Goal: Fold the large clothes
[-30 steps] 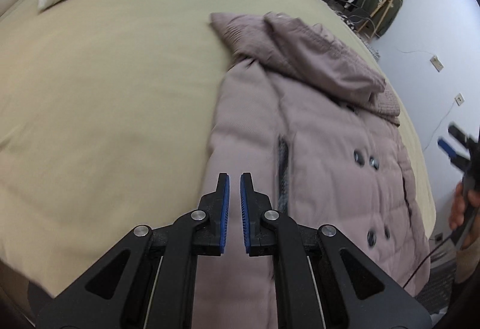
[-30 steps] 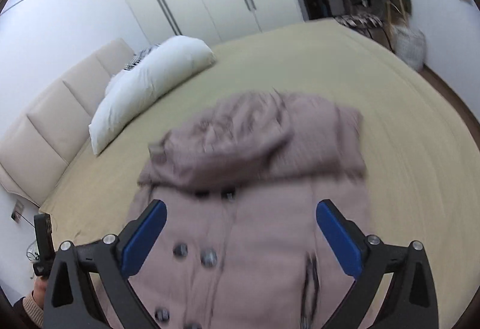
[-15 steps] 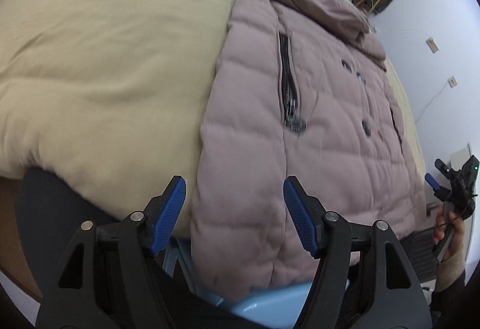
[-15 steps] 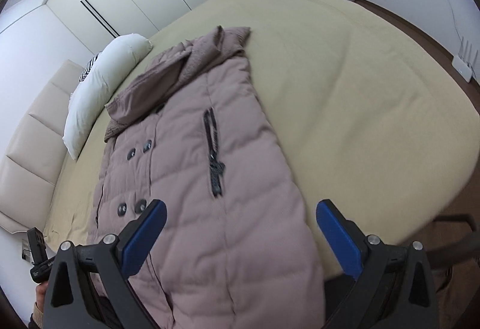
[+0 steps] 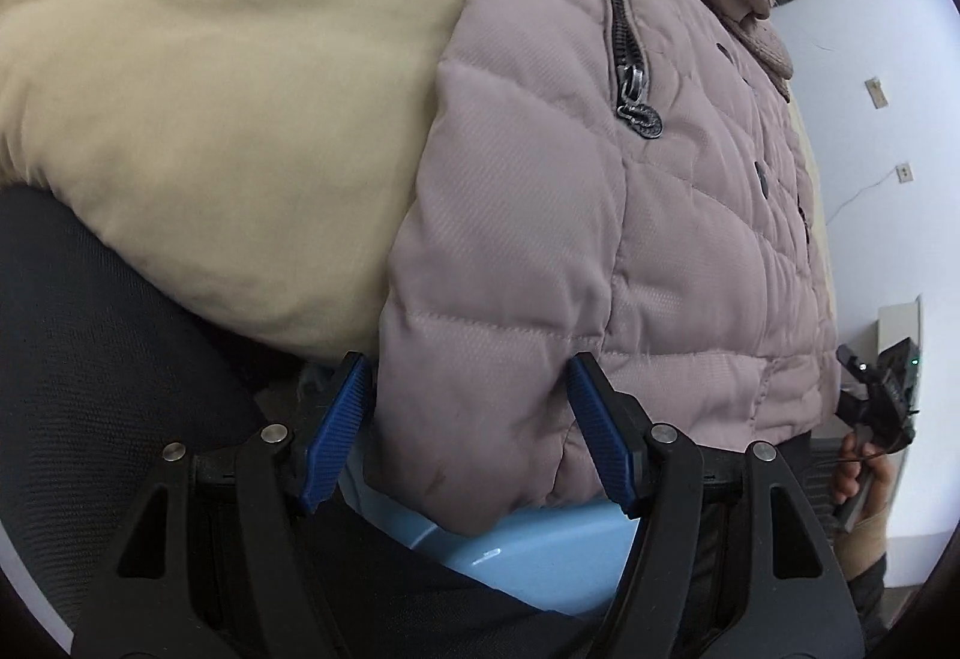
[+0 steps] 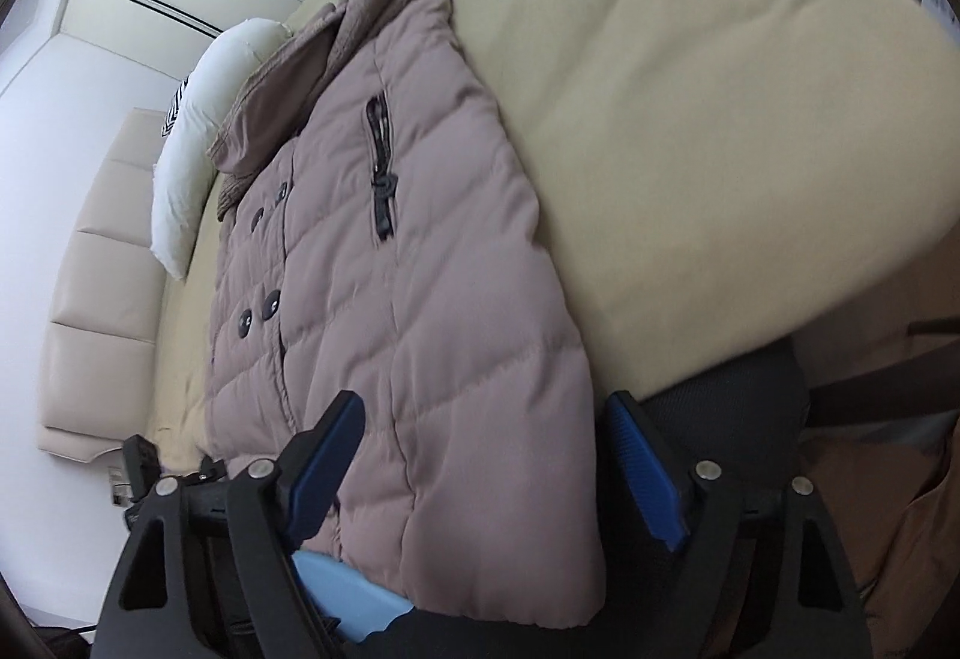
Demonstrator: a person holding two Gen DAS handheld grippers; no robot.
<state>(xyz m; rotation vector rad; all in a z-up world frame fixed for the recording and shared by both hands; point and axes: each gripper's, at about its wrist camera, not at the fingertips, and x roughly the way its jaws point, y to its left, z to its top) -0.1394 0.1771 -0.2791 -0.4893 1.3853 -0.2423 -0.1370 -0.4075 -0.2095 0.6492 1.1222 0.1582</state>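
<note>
A mauve quilted coat (image 5: 600, 215) lies buttoned side up on the beige bed (image 5: 228, 59), with its hem hanging over the near edge. In the left wrist view my left gripper (image 5: 468, 419) stands open and straddles one hem corner, which sits between the blue pads (image 5: 336, 425). In the right wrist view my right gripper (image 6: 489, 455) straddles the other hem corner of the coat (image 6: 384, 299). Its jaws are closing, with the cloth between them but not pinched. The coat's hood lies at the far end.
A light blue object (image 5: 540, 545) sits under the hanging hem. A dark mesh chair (image 5: 90, 359) stands against the bed's edge. A white pillow (image 6: 198, 131) and a padded headboard (image 6: 96, 263) are at the far side. A hand (image 5: 852, 473) holds the other gripper at the right.
Both grippers came down from over the coat's middle to its hem at the near bed edge. The left jaws went from shut to open. The right jaws narrowed.
</note>
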